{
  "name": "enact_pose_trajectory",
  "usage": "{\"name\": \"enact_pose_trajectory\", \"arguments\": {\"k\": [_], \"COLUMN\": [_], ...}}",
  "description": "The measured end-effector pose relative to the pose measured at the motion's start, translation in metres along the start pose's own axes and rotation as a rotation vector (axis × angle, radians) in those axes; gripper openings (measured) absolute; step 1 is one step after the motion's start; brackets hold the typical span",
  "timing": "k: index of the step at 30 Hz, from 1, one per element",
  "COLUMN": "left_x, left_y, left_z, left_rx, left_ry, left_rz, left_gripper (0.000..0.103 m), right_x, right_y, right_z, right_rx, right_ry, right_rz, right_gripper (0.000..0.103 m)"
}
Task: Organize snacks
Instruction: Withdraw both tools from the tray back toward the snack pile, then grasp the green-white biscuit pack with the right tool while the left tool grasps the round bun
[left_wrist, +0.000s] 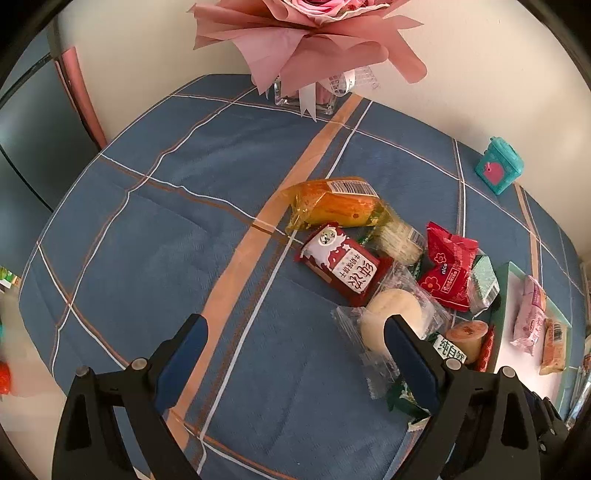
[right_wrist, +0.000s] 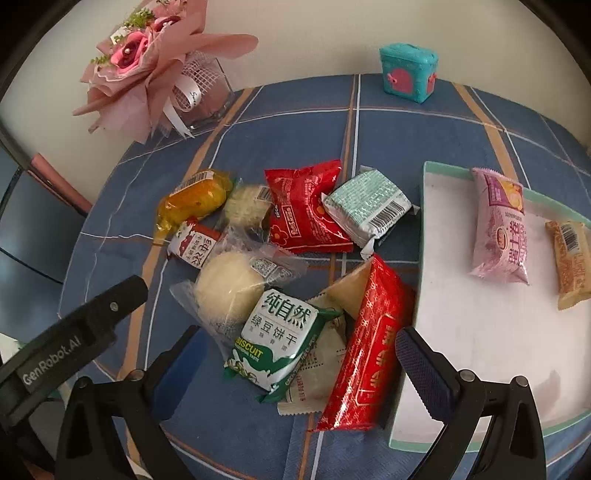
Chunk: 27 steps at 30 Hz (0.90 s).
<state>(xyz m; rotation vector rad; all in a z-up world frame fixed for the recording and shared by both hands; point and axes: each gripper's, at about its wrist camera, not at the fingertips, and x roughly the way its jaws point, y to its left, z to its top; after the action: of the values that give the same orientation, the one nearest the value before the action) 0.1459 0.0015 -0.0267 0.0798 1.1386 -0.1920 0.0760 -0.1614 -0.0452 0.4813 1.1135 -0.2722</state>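
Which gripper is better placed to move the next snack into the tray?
Probably the right gripper: open over the long red packet, which lies against the tray. The left gripper is open over bare cloth.

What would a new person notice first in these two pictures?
The heap of bright snack packets in the middle of the blue checked tablecloth, with the long red packet leaning on the tray's edge. At right, the white tray holds only two packets. Behind, a pink bouquet stands by the wall. Both grippers, left and right, hover open.
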Motion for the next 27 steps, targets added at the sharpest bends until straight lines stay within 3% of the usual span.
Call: {"name": "enact_pose_trajectory", "arguments": {"k": [6, 11, 19, 27], "left_x": [0.007, 0.01, 0.022, 0.041], "left_y": [0.008, 0.014, -0.001, -0.04], "left_z": [0.004, 0.005, 0.008, 0.008], "left_rx": [-0.04, -0.073, -0.04, 0.063], "left_ry": [0.026, 0.032, 0.057, 0.102], "left_rz": [-0.011, -0.048, -0.139, -0.214], "left_gripper": [0.096, 0.096, 0.096, 0.094], "right_x": [-0.006, 0.012, 0.031, 0.033], "right_y": [0.016, 0.019, 0.026, 0.018], "right_z": [0.003, 0.004, 0.0, 0.001], "right_rx": [-0.028, -0.019, -0.057, -0.044], "right_ry": [-0.059, -0.018, 0.018, 0.031], "right_rz": [-0.021, -0.011, -0.063, -0.064], "right_gripper": [0.094, 0.081, 0.068, 0.053]}}
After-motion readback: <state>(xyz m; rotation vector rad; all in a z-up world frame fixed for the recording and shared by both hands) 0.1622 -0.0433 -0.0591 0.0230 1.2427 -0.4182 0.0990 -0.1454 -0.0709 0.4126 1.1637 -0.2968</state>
